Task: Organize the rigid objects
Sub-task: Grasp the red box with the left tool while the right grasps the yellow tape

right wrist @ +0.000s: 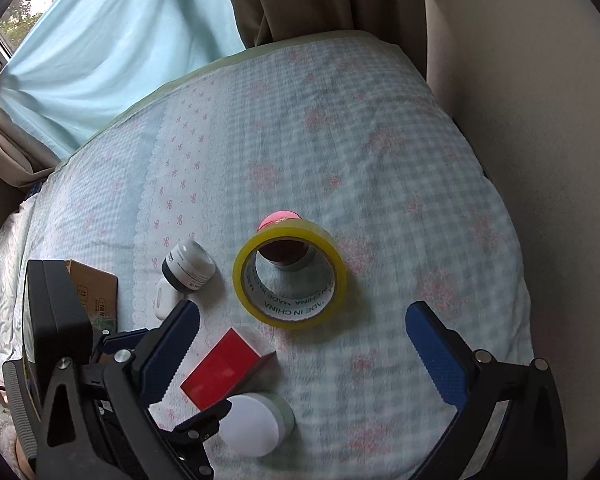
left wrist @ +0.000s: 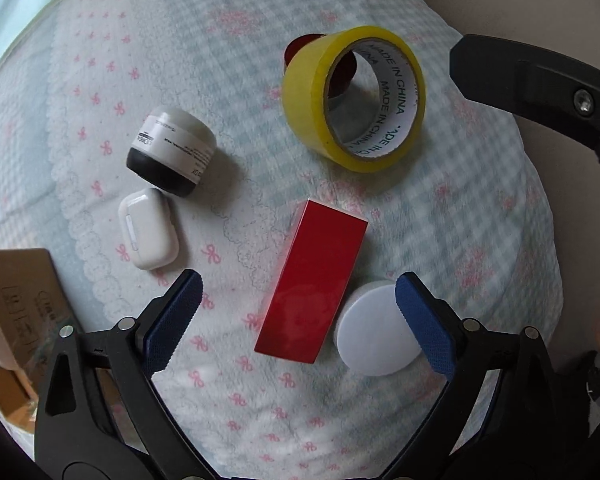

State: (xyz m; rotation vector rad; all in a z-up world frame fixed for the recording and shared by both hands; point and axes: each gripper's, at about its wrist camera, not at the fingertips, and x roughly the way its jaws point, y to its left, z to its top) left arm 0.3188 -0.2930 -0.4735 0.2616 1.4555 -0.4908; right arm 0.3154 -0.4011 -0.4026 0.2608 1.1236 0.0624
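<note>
Between my left tongs [left wrist: 298, 320], which stand wide apart and empty, lies the glossy red rectangular box [left wrist: 314, 284], flat on the bedspread [left wrist: 180, 80], a soft checked quilt with pink bows. That box looks like my pick. It lies at a slant, one long edge leaning toward my right-hand pad, so I judge I should twist the wrist until the blue pads [left wrist: 172, 320] face its two long sides squarely, then lower and close slowly. Its faces are smooth and shiny, so a skewed bite could let it squirt out.

Watch the flat white round disc [left wrist: 374, 330]: it touches the box's lower right edge and sits right against my right-hand pad. If I close as things stand, I think I catch disc and box together, so I want to shift a little left first.

My right tongs [right wrist: 302, 344] are also spread open, holding nothing, hovering above the same cluster. Just ahead of them stands the yellow roll of packing tape [right wrist: 290, 274], tilted on its edge, with a dark red round tin [right wrist: 284, 250] showing through its core, just behind it.

Off to the left, well clear of both tongs, the white-and-black cream jar [left wrist: 172, 152] leans just beside the white earbud case [left wrist: 148, 228]; whether they touch I cannot tell. A brown cardboard box [left wrist: 20, 292] sits at the far left edge.
</note>
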